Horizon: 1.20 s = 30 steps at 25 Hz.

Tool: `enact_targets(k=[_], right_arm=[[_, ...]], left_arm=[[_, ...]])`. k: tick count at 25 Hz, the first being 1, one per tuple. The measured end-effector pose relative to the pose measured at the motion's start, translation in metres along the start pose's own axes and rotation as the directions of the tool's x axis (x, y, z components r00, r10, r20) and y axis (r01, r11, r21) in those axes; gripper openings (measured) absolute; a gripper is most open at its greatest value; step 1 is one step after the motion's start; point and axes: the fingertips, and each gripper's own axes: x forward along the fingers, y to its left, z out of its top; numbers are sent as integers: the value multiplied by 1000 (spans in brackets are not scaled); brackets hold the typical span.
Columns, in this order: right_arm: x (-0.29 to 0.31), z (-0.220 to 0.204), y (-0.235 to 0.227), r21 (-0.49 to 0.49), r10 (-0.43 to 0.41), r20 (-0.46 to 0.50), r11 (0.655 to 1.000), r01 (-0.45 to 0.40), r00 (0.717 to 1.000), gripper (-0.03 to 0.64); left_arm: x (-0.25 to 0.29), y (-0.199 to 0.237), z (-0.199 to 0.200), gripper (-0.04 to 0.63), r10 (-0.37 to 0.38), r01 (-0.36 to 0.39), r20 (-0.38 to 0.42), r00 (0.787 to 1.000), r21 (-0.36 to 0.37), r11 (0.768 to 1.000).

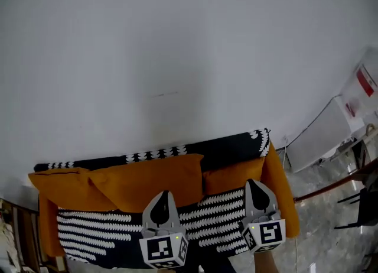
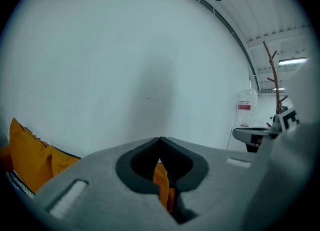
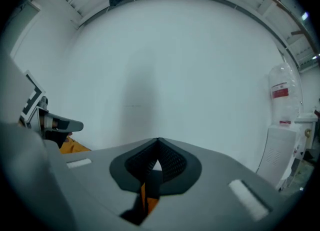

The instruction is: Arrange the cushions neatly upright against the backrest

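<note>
Head view, left tool [image 1: 164, 195], right tool [image 1: 253, 183] — both pressed together, orange cushions [image 1: 150, 178] behind.

The sofa [image 1: 230, 148] and the white wall [image 1: 177, 59] behind it are viewed from above and some way back by the head view, which is tilted forward and down, the left gripper [image 1: 163, 196] and the right gripper [image 1: 253, 183] being caught at its bottom edge. Each gripper view is taken from close behind its own fingers [image 2: 100, 180], nearly level, and is faced along them at the wall beyond their tips. That wall is shared by all three views, and in each gripper view the other gripper is caught to one side of the fingers.
</note>
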Motion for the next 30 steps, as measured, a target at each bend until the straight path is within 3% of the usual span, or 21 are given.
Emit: enact_targets(k=[6,15,30], right_arm=[[-29,60,35,7,0,68,1000,-1,998,9],[-64,106,79,-11,13,131,1000,-11,991,9],[-99,132,125,-23,54,183,998,-51,982,9]], left_arm=[[-50,21,61,5,16,-19,86,996,26,999],[-112,37,114,5,18,-26,174,985,47,999],[-170,60,132,5,47,-66,222,974,79,995]])
